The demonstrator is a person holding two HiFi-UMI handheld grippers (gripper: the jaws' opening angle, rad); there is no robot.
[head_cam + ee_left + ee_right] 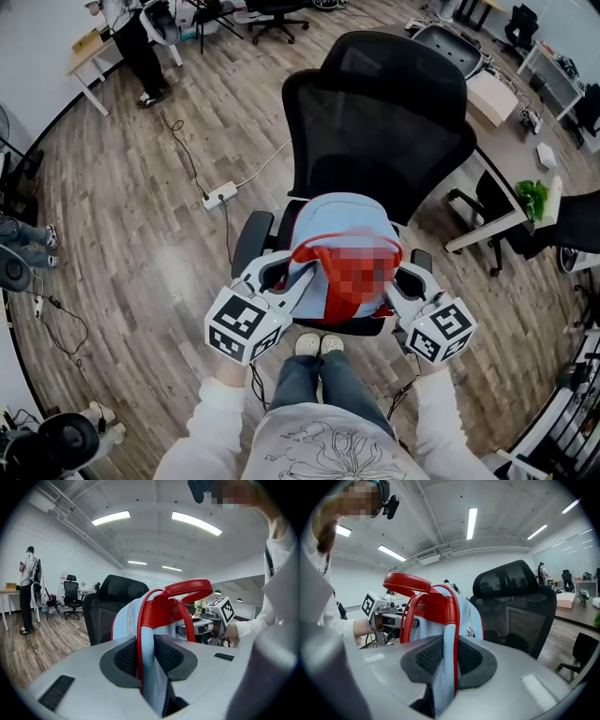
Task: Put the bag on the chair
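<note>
The left gripper (pixel 147 659) has its jaws shut tight on the left strap (pixel 145 620) of the bag (pixel 339 223). The blue and red strap is squeezed between the dark pads. The right gripper (pixel 449 660) pinches the right strap (pixel 451 634) the same way, with its jaws almost fully closed. So both grippers hold the bag, one on each side.

The bag is over the seat (pixel 349 328) of the black chair (pixel 375 122), between the two armrests (pixel 251 239). It looks nearly in its place. The pictures do not show if its bottom sits on the seat yet. What seems left is to set it down and let go of the straps.

The bag stands up tall, its long side going up and down, with the red handle (pixel 188 588) on top. Its straps face the person and its front faces the chair's back.
</note>
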